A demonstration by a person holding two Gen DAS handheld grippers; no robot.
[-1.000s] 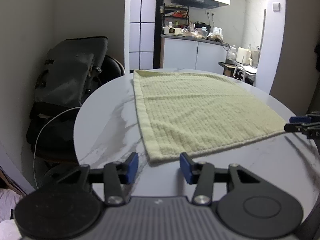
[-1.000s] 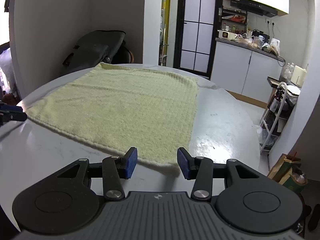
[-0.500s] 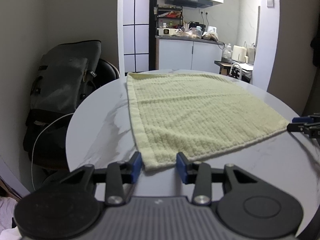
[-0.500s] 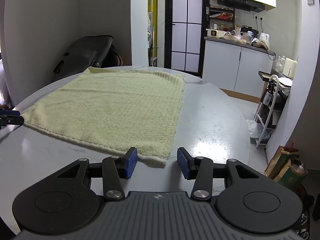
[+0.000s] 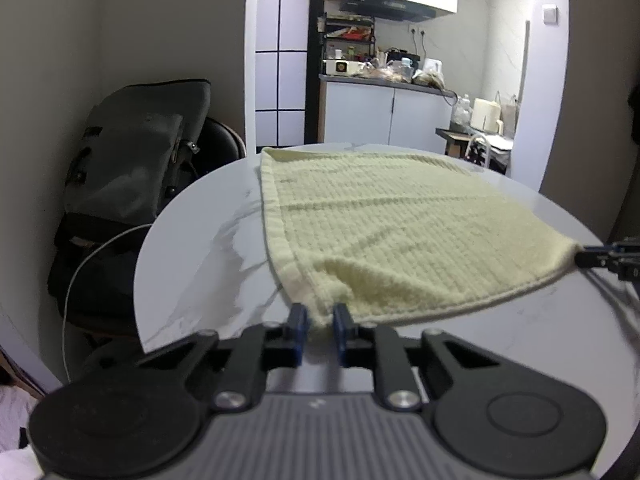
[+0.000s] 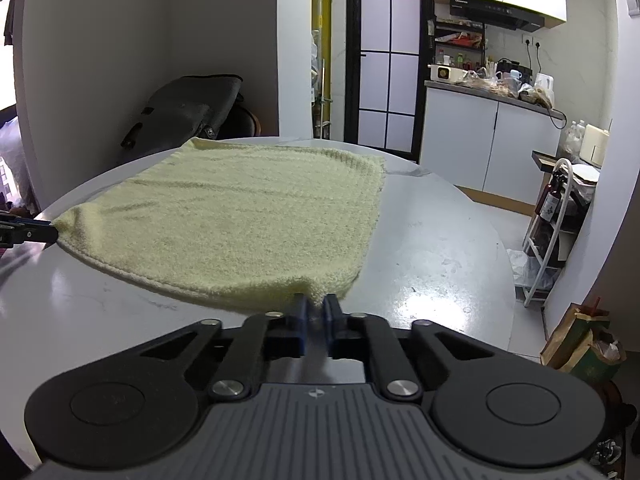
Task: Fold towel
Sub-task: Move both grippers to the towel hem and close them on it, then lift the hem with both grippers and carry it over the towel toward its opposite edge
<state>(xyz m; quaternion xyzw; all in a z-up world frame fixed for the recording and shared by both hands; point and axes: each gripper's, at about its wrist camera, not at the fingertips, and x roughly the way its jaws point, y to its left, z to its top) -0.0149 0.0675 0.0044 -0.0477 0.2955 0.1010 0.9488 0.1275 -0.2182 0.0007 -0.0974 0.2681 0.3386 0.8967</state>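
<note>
Table (image 5: 208, 264), round and marbled white, carries the pale yellow towel (image 5: 400, 232) spread flat over its middle. Backpack (image 5: 132, 168), dark grey, sits on a chair beyond the table's far left edge. Left gripper (image 5: 320, 320) has just closed its blue fingers on the towel's near left corner, bunching the cloth. Right gripper (image 6: 316, 310) has likewise just closed, pinching the near right corner, lifted slightly off the table.

pale yellow waffle-textured towel (image 5: 400, 236), white marbled table (image 5: 208, 264)
</note>
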